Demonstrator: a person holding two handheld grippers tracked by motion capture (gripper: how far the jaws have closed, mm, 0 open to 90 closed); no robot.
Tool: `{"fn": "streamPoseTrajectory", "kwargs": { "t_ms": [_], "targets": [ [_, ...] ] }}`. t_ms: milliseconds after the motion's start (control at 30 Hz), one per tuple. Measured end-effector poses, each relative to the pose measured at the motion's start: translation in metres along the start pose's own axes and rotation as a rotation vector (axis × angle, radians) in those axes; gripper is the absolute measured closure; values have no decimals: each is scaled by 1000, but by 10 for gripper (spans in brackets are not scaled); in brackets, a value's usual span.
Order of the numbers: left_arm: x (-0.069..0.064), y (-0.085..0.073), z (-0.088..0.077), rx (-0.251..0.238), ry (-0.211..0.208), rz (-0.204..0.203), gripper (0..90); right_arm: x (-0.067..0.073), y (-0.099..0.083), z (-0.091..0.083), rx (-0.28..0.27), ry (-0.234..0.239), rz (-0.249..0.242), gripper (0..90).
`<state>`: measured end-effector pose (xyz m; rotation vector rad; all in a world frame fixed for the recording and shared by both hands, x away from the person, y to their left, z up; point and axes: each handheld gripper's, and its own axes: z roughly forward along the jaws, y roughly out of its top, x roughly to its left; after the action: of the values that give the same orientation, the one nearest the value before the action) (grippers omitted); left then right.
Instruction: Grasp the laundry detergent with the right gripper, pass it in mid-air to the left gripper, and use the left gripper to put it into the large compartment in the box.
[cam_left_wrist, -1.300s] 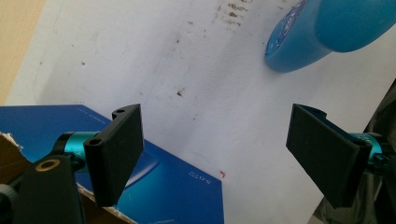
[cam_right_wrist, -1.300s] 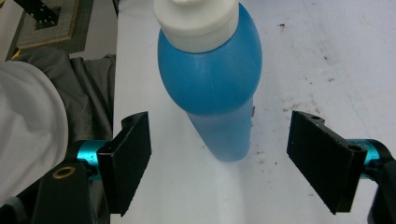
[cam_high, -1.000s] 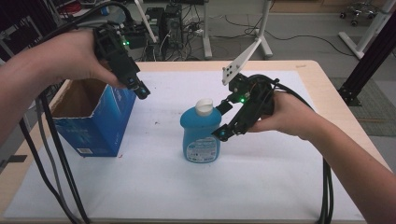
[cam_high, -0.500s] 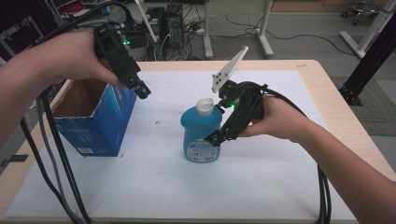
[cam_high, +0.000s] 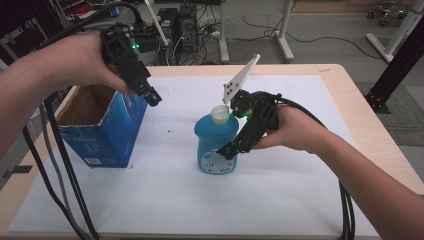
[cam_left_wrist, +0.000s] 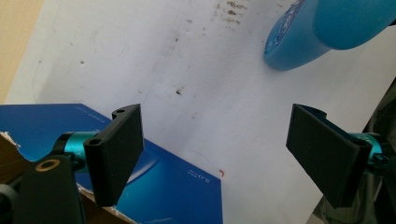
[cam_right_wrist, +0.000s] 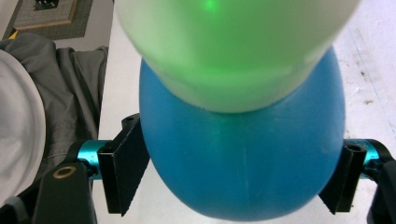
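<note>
Bottle (cam_high: 216, 145) of blue liquid, with a pale cap (cam_high: 219, 114), stands upright near the middle of the high view on a white sheet (cam_high: 280, 200) that covers a wooden table (cam_high: 380, 145). From the right of that view a forearm reaches in, and its hand holds the right gripper (cam_high: 227, 151) tilted down against the bottle's body. In the right gripper view the bottle (cam_right_wrist: 243, 163) sits between the two black jaws, its blue sides touching both pads, so the jaws are clamped on it; the cap (cam_right_wrist: 233, 51) looms blurred and green-tinted in the upper half of that frame.

In the upper left of the high view another hand holds the left gripper (cam_high: 152, 96) in the air, above the right edge of an open blue cardboard box (cam_high: 107, 135) that stands on the sheet at left, well apart from the bottle. In the left gripper view its jaws stand wide apart with nothing between them; the box (cam_left_wrist: 154, 186) lies along the lower left of that frame and the bottle (cam_left_wrist: 317, 28) in the upper right corner, with the stained white sheet (cam_left_wrist: 187, 70) between. Black cables (cam_high: 55, 165) trail down the left edge of the high view.
</note>
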<state>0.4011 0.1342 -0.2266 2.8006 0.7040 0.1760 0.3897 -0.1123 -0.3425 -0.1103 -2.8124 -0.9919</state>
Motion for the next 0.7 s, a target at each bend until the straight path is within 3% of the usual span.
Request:
{"fn": "streamPoseTrajectory", "kwargs": {
  "t_ms": [67, 133, 700],
  "targets": [
    [0, 0, 0, -1, 0, -3, 192, 0, 0, 0, 2, -4, -4, 218],
    [-1, 0, -1, 2, 1, -1, 191, 0, -1, -1, 3, 2, -5, 274],
    [0, 0, -1, 4, 3, -3, 192, -3, -1, 1, 5, -20, -9, 274]
  ]
}}
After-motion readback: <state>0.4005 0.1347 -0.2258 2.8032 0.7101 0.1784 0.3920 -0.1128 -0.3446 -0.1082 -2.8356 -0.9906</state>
